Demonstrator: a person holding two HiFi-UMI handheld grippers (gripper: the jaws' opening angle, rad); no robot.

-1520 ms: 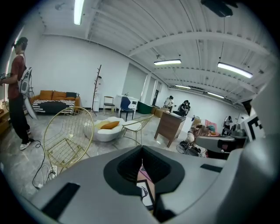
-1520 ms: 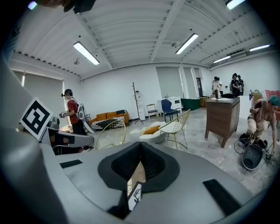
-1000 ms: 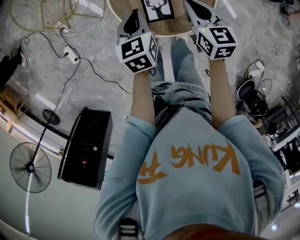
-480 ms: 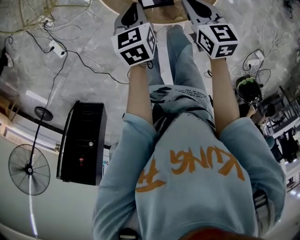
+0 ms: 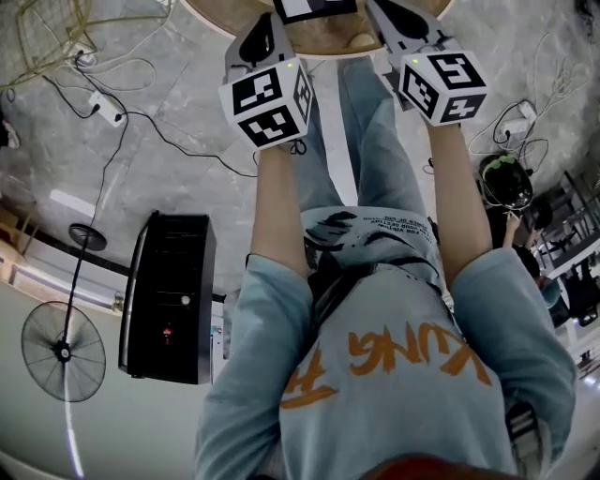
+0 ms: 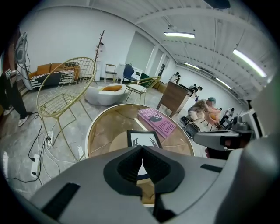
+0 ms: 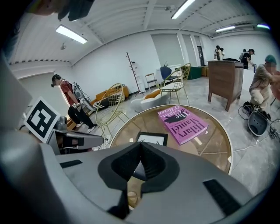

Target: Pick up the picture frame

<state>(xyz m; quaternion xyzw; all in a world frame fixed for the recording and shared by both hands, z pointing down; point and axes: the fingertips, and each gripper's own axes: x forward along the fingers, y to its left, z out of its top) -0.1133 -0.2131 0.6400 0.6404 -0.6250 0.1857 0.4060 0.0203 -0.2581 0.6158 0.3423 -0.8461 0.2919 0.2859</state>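
The picture frame (image 6: 144,140), black-edged with a white antler print, lies flat on the round glass-topped table (image 6: 100,131). In the head view only the lower edge of the picture frame (image 5: 314,7) shows at the top. My left gripper (image 6: 142,158) hovers above the table's near side, shut and empty, with the frame just beyond its tips. My right gripper (image 7: 141,152) is also shut and empty, and the frame (image 7: 152,139) lies ahead of it. In the head view the left gripper (image 5: 264,39) and right gripper (image 5: 397,19) flank the frame.
A pink book (image 7: 183,122) lies on the table beyond the frame. A gold wire chair (image 6: 65,87) stands left of the table. On the floor are cables (image 5: 112,108), a black box (image 5: 173,295) and a fan (image 5: 61,352). People stand in the background.
Both hands have sunk toward the table, still shut. In the head view the table and frame have slid up to the top edge.
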